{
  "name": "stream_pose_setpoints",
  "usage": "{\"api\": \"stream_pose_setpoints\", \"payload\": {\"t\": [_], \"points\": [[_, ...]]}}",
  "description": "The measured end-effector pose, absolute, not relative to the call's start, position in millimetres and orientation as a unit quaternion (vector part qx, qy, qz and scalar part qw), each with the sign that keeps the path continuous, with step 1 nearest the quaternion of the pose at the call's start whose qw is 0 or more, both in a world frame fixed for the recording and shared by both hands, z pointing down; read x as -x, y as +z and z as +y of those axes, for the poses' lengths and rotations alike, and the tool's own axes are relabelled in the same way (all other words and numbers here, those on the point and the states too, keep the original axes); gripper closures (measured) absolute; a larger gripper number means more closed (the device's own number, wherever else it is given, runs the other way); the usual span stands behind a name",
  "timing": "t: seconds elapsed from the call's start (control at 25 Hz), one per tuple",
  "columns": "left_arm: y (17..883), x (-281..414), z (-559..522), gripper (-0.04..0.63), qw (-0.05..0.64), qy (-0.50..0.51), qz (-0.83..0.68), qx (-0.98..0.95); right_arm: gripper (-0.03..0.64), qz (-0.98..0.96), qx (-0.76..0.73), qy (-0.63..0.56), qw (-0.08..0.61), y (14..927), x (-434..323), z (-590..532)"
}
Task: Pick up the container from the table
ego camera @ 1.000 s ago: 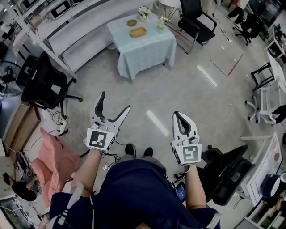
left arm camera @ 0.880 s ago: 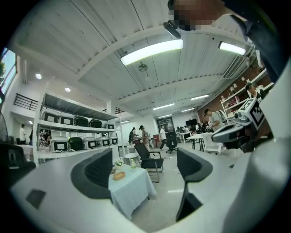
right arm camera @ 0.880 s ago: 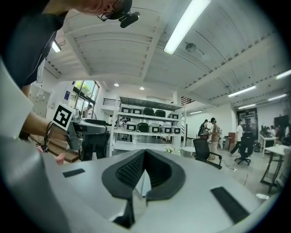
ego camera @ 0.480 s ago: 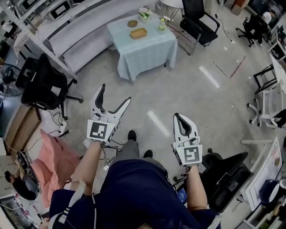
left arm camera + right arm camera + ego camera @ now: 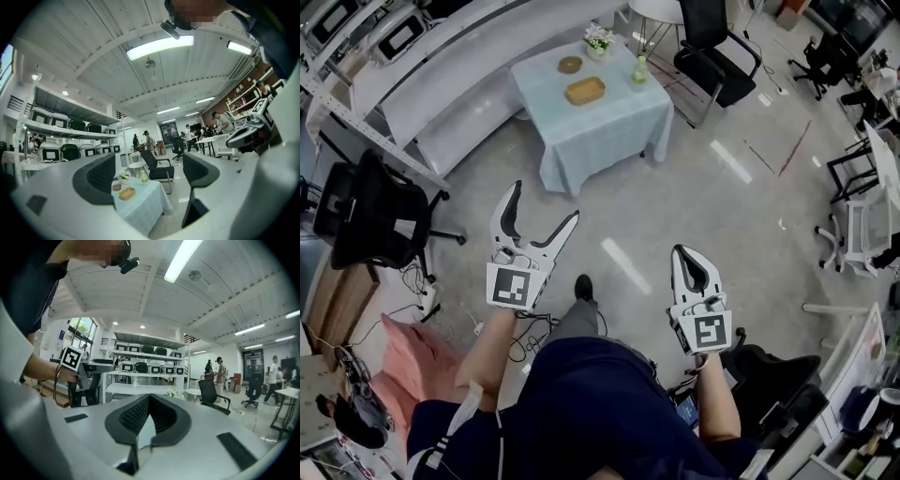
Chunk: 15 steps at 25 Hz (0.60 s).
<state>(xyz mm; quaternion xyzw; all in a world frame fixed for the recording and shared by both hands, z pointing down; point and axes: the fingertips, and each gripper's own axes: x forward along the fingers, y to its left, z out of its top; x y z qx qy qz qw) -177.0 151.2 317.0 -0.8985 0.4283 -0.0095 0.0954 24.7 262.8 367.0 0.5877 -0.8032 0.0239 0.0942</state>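
Left tongs (image 5: 544, 202): spread wide, holding nothing. Right tongs (image 5: 683, 252): closed tip to tip, holding nothing. Container (image 5: 585, 91): I find it on the cloth-covered worktop (image 5: 605, 131), upper centre of frame, well apart from both tongs

Tan container (image 5: 584, 91); pale blue tablecloth (image 5: 600, 131); black office chair (image 5: 717, 56); grey floor (image 5: 694, 206).

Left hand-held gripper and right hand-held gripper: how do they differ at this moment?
The left hand-held gripper has its jaws wide apart; the right hand-held gripper has them shut together. The left one frames the table between its jaws; the right one does not. Both are empty and well short of the table.
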Motion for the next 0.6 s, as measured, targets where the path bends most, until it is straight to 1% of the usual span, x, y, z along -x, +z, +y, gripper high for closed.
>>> {"api": "stream_pose_setpoints", "payload": {"t": [0.16,0.36,0.6], "points": [[321,177,91,0.152,0.088,-0.01,0.409,0.908,0.615,-0.785,-0.605,0.047,0.127,372,-21,196],[327,170,26,0.152,0.082,-0.017,0.4,0.913,0.615,-0.788,-0.605,0.03,0.106,370,-25,135],[341,155,-39,0.152,0.083,-0.026,0.41,0.908,0.615,-0.793,-0.598,0.032,0.11,383,-42,75]]}}
